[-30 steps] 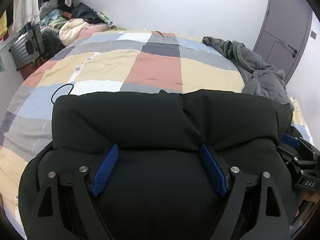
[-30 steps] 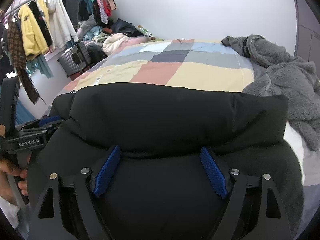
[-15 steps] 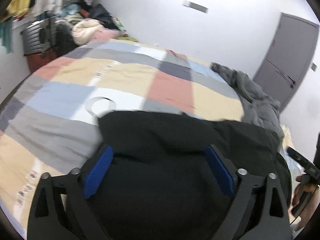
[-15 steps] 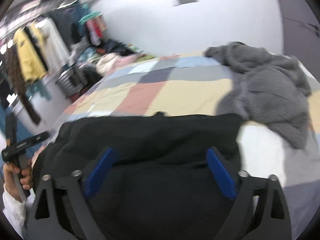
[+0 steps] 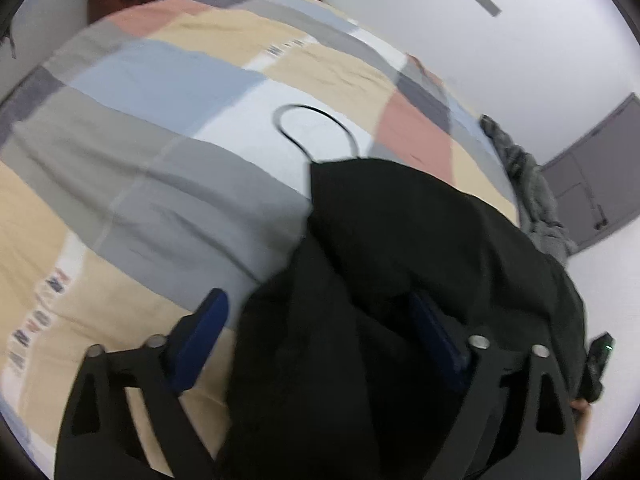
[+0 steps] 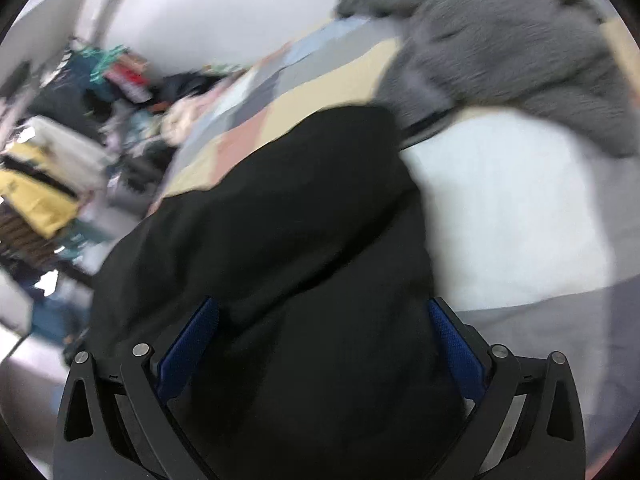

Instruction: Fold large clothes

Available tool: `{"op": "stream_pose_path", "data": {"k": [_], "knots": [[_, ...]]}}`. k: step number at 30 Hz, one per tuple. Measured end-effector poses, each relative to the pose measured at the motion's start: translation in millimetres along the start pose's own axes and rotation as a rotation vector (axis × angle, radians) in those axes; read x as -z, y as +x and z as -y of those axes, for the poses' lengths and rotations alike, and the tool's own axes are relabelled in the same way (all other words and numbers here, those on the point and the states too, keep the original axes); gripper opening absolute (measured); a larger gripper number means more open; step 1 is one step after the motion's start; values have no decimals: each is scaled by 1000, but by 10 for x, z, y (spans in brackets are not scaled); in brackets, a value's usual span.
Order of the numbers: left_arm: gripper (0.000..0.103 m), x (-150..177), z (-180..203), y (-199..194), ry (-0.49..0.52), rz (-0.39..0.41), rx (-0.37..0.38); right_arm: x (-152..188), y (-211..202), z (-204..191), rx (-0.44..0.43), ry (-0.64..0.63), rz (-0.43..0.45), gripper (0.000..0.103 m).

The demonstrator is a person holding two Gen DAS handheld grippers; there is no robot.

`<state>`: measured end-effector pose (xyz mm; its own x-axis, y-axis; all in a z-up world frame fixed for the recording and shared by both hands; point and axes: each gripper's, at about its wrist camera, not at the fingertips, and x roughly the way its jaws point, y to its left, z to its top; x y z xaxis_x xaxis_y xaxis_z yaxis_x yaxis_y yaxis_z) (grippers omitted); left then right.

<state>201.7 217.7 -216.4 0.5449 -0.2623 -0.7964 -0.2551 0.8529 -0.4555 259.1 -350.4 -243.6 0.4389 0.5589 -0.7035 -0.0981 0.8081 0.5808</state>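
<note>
A black padded jacket lies folded on the patchwork bedspread. My left gripper hangs over the jacket's left edge and its jaws are closing. Its right pad lies against the black cloth, while the left pad stands free over the bedspread. In the right wrist view the jacket fills the space between the wide jaws of my right gripper, near the jacket's right edge. A thin black cord loop sticks out from the jacket's far corner.
A grey fleece garment lies heaped on the bed just right of the jacket. A grey door is in the far wall. Hanging and piled clothes crowd the left side of the room. Bare bedspread lies right of the jacket.
Both grippers rolled and slid apart toward the jacket's opposite edges. The left gripper's left pad came off the cloth and now hangs over the bedspread. The views are blurred by motion.
</note>
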Motion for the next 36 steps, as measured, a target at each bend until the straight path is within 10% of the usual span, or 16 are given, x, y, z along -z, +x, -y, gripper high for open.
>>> {"op": "stream_pose_path", "data": {"k": [5, 7, 9, 18, 25, 36], "knots": [[26, 60, 218, -19, 58, 29, 32, 33, 24, -370, 17, -136, 23, 55], [11, 46, 264, -89, 56, 71, 33, 25, -54, -492, 49, -176, 63, 21], [7, 3, 270, -205, 60, 126, 51, -13, -169, -621, 88, -219, 124, 10], [6, -408, 706, -510, 150, 335, 25, -355, -323, -883, 244, -290, 339, 6], [6, -497, 645, 70, 167, 210, -141, -503, 150, -599, 362, -265, 241, 5], [7, -308, 569, 200, 169, 128, -169, -364, 292, -413, 357, -228, 177, 7]]}}
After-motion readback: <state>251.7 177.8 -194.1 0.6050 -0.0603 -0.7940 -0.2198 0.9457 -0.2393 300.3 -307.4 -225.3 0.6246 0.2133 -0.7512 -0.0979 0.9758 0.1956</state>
